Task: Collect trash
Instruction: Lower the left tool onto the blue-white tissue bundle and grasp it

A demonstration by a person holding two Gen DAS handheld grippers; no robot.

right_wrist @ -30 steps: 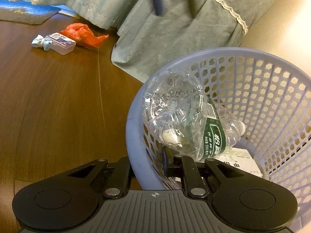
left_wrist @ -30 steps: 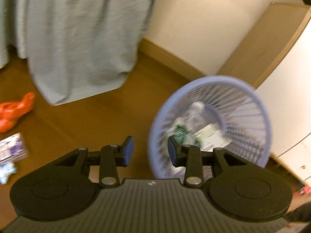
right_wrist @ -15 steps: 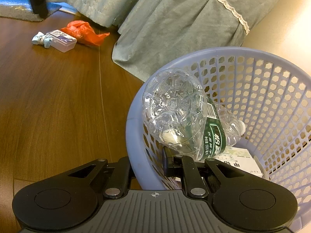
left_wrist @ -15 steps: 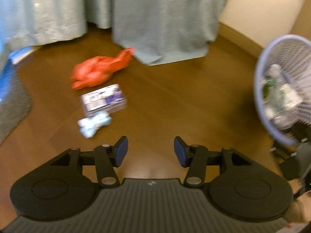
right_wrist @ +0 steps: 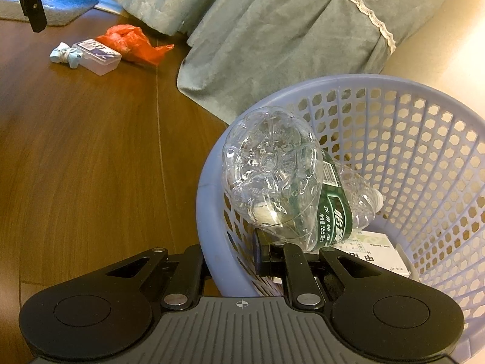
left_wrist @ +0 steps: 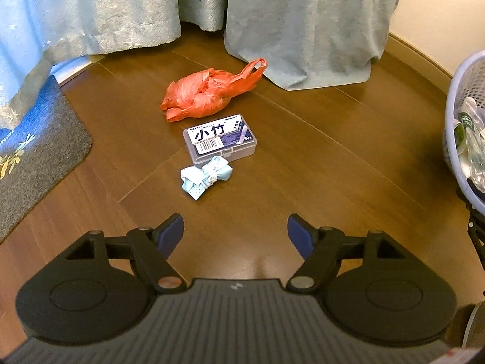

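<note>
Left hand-held gripper (left_wrist: 235,233), jaws just widened and empty, hangs over 3 scraps on the brown wooden floor (left_wrist: 318,163): a crumpled orange plastic bag (left_wrist: 209,91), a clear plastic box (left_wrist: 222,138) labelled "小竹", and a knotted pale-blue cloth (left_wrist: 206,176). Right hand-held gripper (right_wrist: 230,251) pinches the lilac mesh basket (right_wrist: 424,139) by its rim; a crushed clear bottle (right_wrist: 272,176) hides the inner fingertip.
</note>
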